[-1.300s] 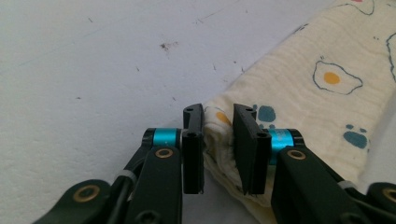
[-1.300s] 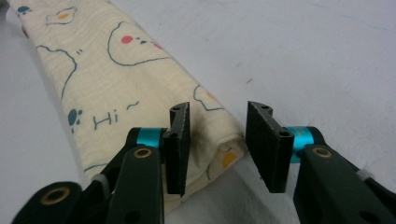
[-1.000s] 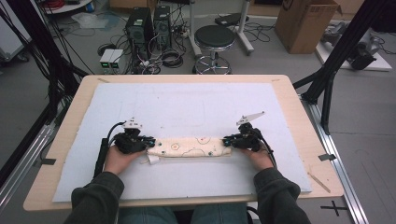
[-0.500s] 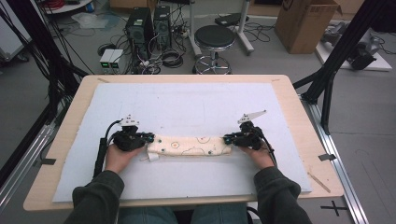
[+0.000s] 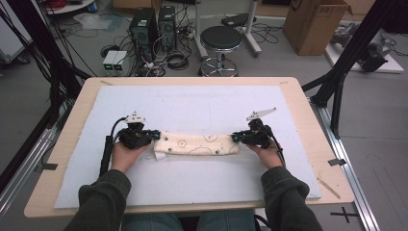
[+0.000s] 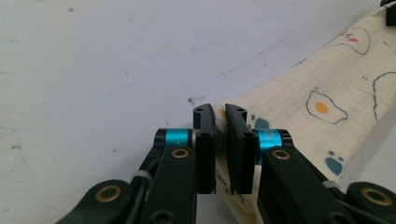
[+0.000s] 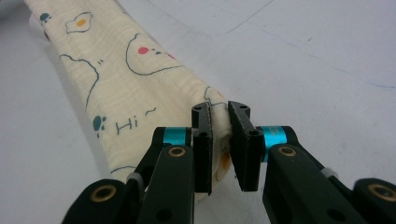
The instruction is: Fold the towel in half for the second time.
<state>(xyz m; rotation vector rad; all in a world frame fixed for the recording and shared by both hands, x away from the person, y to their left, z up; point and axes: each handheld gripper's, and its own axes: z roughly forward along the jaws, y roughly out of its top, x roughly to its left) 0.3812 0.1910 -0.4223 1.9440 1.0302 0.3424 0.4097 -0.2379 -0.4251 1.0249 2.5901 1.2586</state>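
Each set of tongs, left tongs (image 5: 155,135) and right tongs (image 5: 235,137), pinches one end of the folded printed cloth (image 5: 197,144) lying on the desk (image 5: 298,103).

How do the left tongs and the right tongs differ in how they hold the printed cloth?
The left tongs pinch the folded cloth at its left end, the right tongs at its right end. The grey plate on the left tongs lies flatter and points toward the table's far side; the one on the right tongs slants up to the right. Both are shut on the cloth, low over the white mat, pointing inward toward each other.
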